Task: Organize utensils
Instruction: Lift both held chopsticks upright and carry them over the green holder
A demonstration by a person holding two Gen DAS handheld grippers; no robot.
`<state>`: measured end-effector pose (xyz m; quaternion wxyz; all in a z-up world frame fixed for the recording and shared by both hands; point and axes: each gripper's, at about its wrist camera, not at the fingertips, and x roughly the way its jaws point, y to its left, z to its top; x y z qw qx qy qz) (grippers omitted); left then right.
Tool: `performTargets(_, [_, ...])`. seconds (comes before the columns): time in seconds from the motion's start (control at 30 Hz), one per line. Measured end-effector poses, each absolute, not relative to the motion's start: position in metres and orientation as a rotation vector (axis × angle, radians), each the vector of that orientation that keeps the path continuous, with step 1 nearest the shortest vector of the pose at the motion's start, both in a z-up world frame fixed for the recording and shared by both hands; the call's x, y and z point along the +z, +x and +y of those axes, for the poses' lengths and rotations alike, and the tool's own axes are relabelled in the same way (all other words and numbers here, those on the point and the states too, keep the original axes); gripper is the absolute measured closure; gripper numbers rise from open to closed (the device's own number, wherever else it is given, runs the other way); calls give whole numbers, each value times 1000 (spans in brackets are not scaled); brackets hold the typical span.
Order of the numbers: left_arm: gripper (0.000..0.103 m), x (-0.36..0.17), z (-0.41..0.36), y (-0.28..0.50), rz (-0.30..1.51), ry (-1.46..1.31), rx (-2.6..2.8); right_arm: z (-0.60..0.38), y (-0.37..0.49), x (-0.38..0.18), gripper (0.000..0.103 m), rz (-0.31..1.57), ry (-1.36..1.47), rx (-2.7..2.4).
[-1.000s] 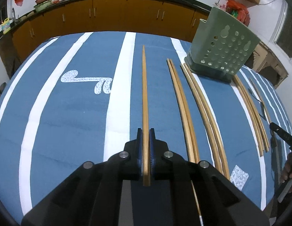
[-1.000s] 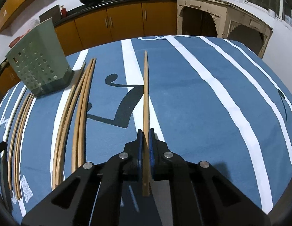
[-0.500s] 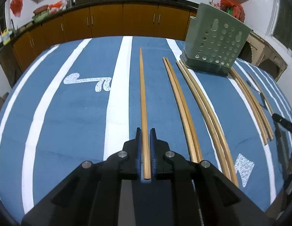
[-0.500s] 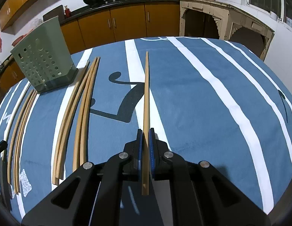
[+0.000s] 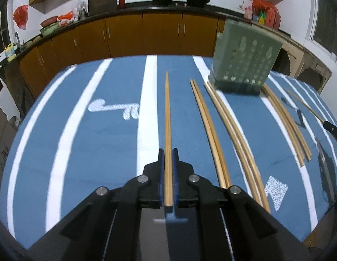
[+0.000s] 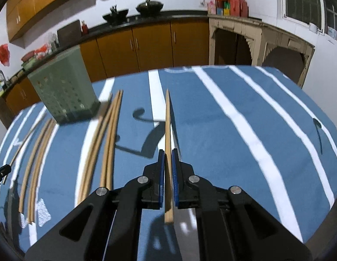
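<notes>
Left tongs [image 5: 168, 165] pinching one chopstick [image 5: 167, 117], tip pointing forward above the blue striped bench [image 5: 103, 148]. Further right on the bench: two chopstick pairs [image 5: 220, 128] lying flat, then green holder [image 5: 244, 54] standing upright, another pair [image 5: 286, 124] past it. Right tongs [image 6: 167, 165] pinching a second chopstick [image 6: 167, 126], raised over the cloth, holder [image 6: 64, 84] off to its left.

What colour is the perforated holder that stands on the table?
Pale green; the holder shows best in the left wrist view.
</notes>
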<state>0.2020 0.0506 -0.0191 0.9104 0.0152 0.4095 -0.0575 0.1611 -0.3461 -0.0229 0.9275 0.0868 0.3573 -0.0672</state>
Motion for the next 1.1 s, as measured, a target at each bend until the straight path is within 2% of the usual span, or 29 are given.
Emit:
performTargets(0.6, [95, 87, 68, 189, 514, -85, -109, -364, 148, 53, 96, 453, 217, -147])
performTargets(1.1, [95, 136, 72, 208, 422, -95, -93, -361, 166, 96, 96, 367, 212, -106])
